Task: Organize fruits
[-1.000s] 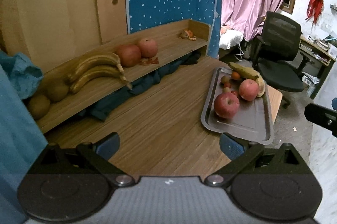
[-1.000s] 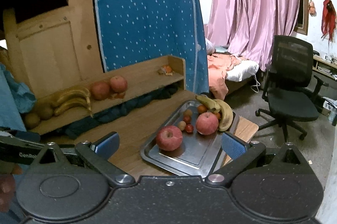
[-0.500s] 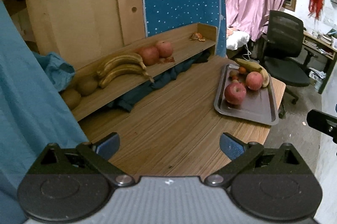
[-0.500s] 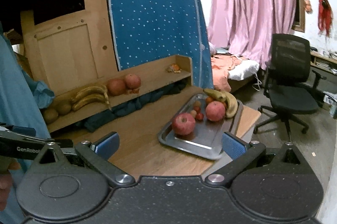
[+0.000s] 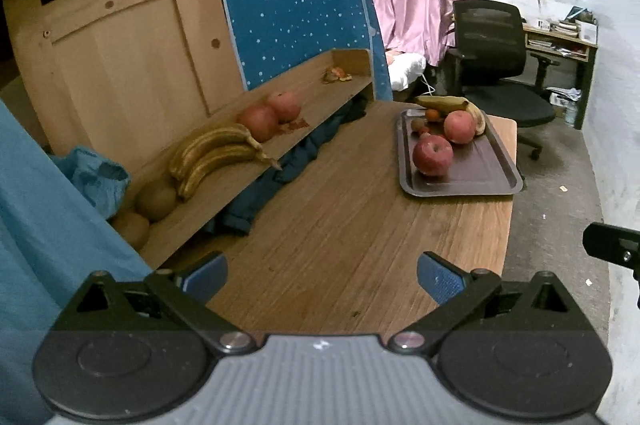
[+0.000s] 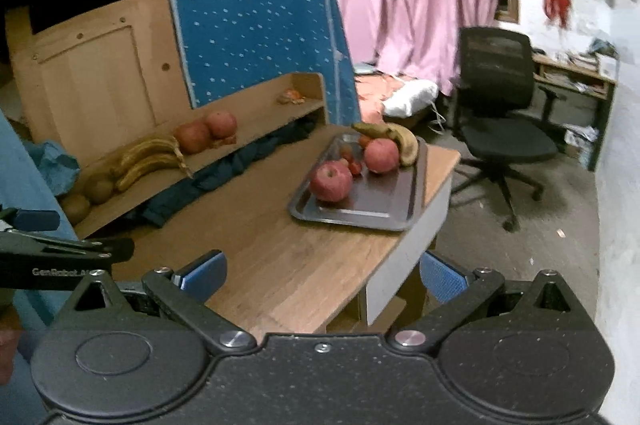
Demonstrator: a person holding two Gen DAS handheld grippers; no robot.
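Hovering wide-jawed and empty near the table's front edge, the left gripper (image 5: 322,275) and right gripper (image 6: 323,275) face the far-right metal tray (image 5: 496,181), where apples (image 5: 433,156) and bananas (image 5: 452,103) sit grouped, seemingly for sorting onto the wooden shelf (image 5: 304,93) at left.

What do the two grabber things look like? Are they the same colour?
Nearly. The left gripper has a grey ribbed body, the right gripper a speckled black one. Both have black angled link arms with silver pivot screws, two round black discs on the body, and blue textured pads on the fingers. From the right view, white lettering starting "GenRobot" shows on the left gripper's side.
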